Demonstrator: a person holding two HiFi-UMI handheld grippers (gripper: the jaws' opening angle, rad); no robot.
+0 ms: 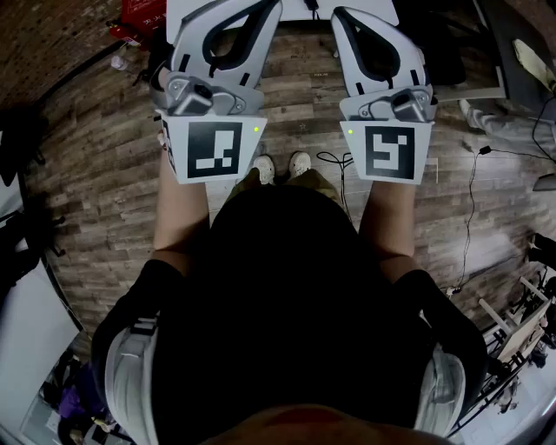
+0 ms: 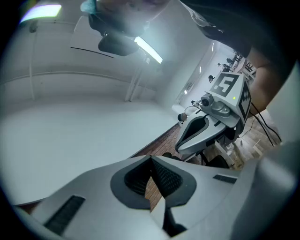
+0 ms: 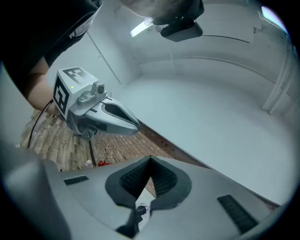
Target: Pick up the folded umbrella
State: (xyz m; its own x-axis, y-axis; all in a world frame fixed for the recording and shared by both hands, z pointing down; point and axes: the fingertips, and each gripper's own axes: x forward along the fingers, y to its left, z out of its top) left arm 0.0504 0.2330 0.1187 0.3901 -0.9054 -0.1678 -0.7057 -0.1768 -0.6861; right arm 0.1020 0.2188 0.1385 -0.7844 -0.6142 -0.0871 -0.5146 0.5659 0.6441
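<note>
Standby, facing white counter (image 2: 70,136). Holds left hand-held gripper (image 2: 151,160) and right hand-held gripper (image 3: 149,162) pressed together, empty. Shows no folded umbrella anywhere. Probably handles light, slippery fabric over stiff shaft; suits clamping mid-body.

Ahead of both tongs the bench (image 2: 84,136) offers a broad white top, with room to pass across it on either side. A white wall (image 3: 211,42) closes it off at the back. The left tongs (image 2: 151,159) and right tongs (image 3: 150,161), each with jaws together, hang side by side with a narrow gap between them, so each is the nearest thing in the other's way. Below, the plank floor (image 1: 104,174) lies free along the bench edge. A red thing (image 1: 143,13) sits at the left, cables (image 1: 469,191) trail at the right, and the person's shoes (image 1: 261,169) stand in the middle.
</note>
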